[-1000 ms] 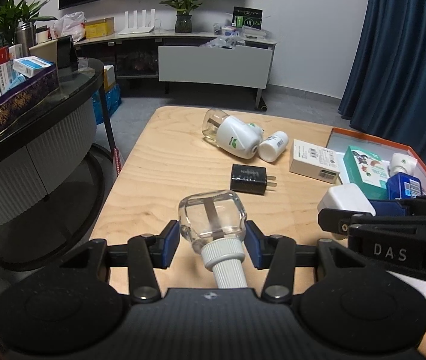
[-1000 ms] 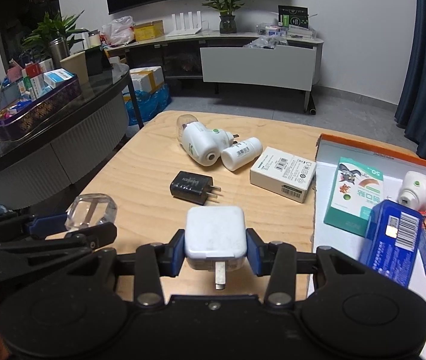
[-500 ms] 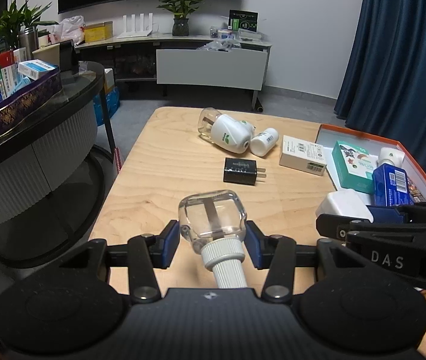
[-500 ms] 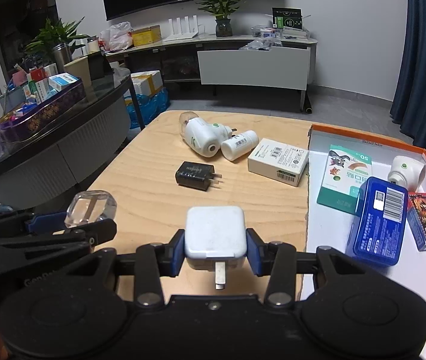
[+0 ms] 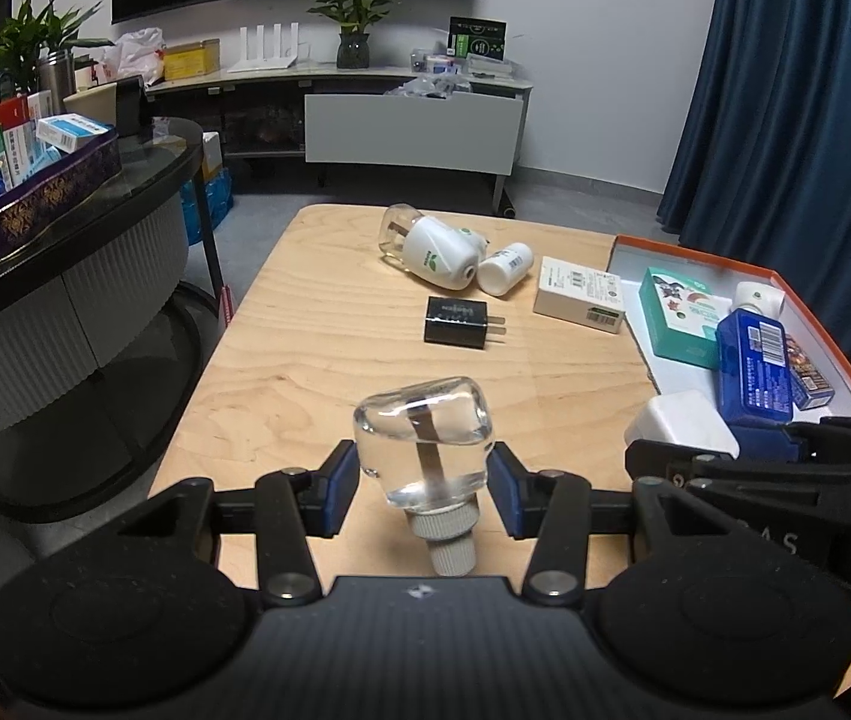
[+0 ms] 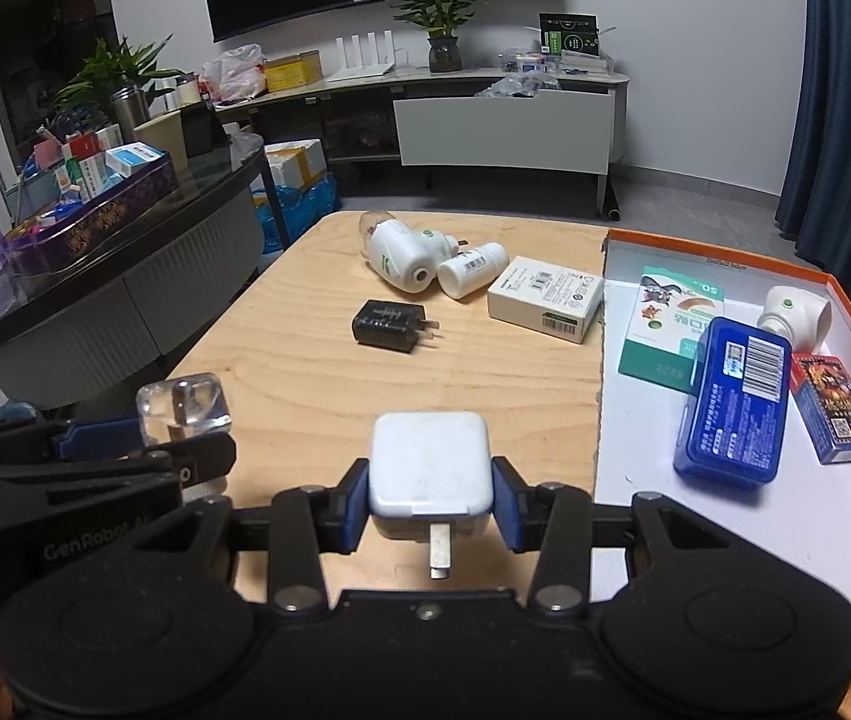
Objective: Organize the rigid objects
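My left gripper (image 5: 424,489) is shut on a clear glass refill bottle (image 5: 423,438) with a white screw neck, held above the near part of the wooden table (image 5: 317,348). My right gripper (image 6: 431,501) is shut on a white plug adapter (image 6: 430,471), prongs toward the camera, beside the orange-rimmed white tray (image 6: 725,534). Each held object also shows in the other view: the bottle (image 6: 182,408) and the adapter (image 5: 680,426). On the table lie a black charger (image 6: 386,324), a white vaporizer (image 6: 401,252), a small white bottle (image 6: 473,269) and a white box (image 6: 545,297).
The tray holds a green box (image 6: 671,324), a blue tin (image 6: 734,390), a small red box (image 6: 833,414) and a white vaporizer head (image 6: 794,315). A dark round counter (image 5: 65,228) with a tin of boxes stands left. A TV cabinet lines the back wall.
Both grippers have pulled back and risen with their objects; the table items look farther away. The glass bottle now tilts more upright in the left gripper.
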`<act>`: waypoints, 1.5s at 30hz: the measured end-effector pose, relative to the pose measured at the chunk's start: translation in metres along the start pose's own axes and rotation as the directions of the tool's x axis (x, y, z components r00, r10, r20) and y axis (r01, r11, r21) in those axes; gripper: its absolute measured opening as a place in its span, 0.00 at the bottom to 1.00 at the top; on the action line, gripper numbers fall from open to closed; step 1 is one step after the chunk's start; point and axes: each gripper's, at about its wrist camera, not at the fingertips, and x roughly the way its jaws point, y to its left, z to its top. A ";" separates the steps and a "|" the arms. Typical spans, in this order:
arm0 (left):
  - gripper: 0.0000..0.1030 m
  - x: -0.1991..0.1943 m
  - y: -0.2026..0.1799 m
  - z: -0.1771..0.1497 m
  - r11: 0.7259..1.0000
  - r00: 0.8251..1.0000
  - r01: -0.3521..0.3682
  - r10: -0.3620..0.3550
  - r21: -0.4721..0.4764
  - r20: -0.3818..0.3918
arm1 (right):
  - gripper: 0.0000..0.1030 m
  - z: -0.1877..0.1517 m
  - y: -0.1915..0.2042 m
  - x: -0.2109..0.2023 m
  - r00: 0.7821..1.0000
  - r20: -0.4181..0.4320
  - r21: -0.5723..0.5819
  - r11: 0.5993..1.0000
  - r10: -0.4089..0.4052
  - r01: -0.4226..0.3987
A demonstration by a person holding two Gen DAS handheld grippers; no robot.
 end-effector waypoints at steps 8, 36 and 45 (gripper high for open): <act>0.46 -0.003 -0.008 -0.002 1.000 1.000 0.012 -0.012 0.014 -0.002 | 0.50 -0.003 -0.007 -0.015 0.999 0.029 0.001 1.000 -0.022 0.022; 0.46 -0.018 -0.064 -0.009 0.989 0.995 0.099 -0.100 0.112 0.000 | 0.50 -0.026 -0.050 -0.054 0.994 0.056 0.079 0.993 -0.093 0.088; 0.46 -0.022 -0.080 -0.009 0.982 0.992 0.122 -0.124 0.143 0.004 | 0.50 -0.031 -0.065 -0.064 0.990 0.064 0.111 0.987 -0.122 0.115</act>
